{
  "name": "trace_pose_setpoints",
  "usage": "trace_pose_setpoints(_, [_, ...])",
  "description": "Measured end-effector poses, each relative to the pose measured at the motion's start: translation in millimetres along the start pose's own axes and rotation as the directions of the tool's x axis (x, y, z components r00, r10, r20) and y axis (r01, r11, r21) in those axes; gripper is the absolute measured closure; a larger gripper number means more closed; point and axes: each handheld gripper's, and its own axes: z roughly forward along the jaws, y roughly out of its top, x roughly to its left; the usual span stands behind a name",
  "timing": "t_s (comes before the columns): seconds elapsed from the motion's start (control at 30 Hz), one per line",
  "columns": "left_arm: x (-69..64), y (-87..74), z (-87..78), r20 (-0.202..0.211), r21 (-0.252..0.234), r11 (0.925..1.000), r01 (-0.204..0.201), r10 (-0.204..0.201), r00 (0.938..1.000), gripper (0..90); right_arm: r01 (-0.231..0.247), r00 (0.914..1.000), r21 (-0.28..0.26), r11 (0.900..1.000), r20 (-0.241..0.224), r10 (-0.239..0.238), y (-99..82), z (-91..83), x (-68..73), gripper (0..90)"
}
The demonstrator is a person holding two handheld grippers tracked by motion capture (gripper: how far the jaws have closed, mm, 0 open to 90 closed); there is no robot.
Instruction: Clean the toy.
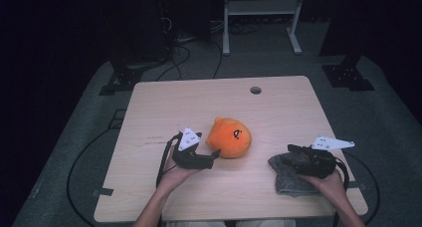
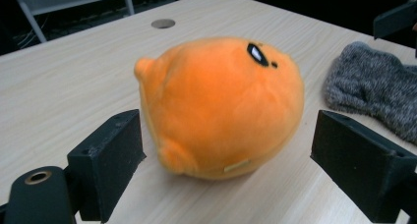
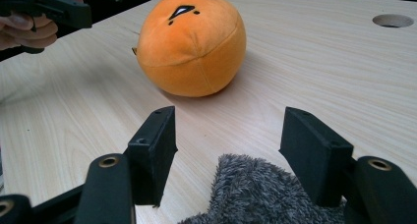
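Orange and round, the plush toy with a small black mark on its face (image 1: 228, 137) sat near the middle of the pale wood-grain table (image 1: 164, 100), resting directly on the tabletop. In the high view the left gripper (image 1: 215, 154) lay just to the toy's left, held in the person's left hand (image 1: 175, 173), its tips close against the plush. The left gripper view showed the toy (image 2: 219, 106) sitting between the two black jaws, which stood wide apart; a gap of bare table was visible on each side, so the pads were not pressing on it. No earlier picture bears on whether they were moving.

Off to the right side of the table lay a grey fuzzy cloth (image 1: 288, 178), crumpled into a heap, well apart from the toy. The right gripper (image 1: 291, 148) rested over that cloth, held in the person's right hand (image 1: 329, 182). In the right gripper view its jaws were spread wide too, with the edge of the grey cloth (image 3: 255, 194) lying low between them; the fabric did not appear pinched by either pad. Beyond those jaws the orange toy (image 3: 192, 44) showed farther off on the table.

A round hole (image 1: 256, 90) was set near the table's far edge.
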Motion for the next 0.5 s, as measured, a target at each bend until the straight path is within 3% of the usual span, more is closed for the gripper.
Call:
trace_pose_setpoints(0.43, [5.8, -33.3, -29.1, -0.021, 0.010, 0.9997, 0.021, -0.020, 0.9996, 10.2, -0.012, 0.9999, 0.001, 0.9999, -0.004, 0.012, -3.2, -0.3, 0.4, 36.8])
trace_pose_setpoints(0.5, [7.1, -36.6, -35.4, -0.032, 0.009, 0.9999, 0.007, -0.007, 0.9995, 9.7, -0.020, 0.9998, 0.007, 0.9998, -0.008, 0.020, -5.0, 0.4, 0.5, 36.8])
